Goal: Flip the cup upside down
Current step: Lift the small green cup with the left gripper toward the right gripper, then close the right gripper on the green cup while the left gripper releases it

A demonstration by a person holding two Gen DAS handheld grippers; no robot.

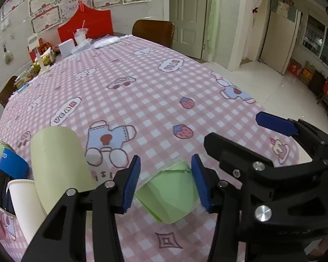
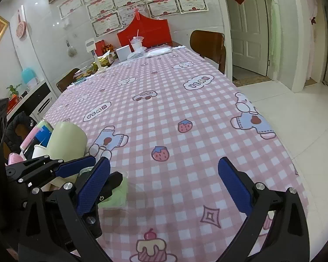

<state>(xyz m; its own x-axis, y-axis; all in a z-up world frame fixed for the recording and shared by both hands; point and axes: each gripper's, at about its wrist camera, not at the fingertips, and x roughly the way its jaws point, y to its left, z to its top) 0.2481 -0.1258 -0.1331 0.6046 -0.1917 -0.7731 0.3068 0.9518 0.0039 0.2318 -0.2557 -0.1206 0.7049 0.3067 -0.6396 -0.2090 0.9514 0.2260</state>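
Left gripper point(image 1: 165, 180) half open, blue pads either side of green cup point(image 1: 169, 198), not touching it. Cup lying tilted on pink checked tabletop point(image 1: 164, 91), between the pads and slightly below. Right gripper point(image 2: 164, 185) spread wide, nothing between pads, green cup just off its left pad. Pale cream cup point(image 1: 59, 166) and white paper cup point(image 1: 25, 205) left of left gripper.

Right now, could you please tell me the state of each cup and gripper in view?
left gripper: flanks the green cup, grip unclear
green cup: between the fingers, orientation unclear
right gripper: open, empty
white paper cup: upright, mouth up
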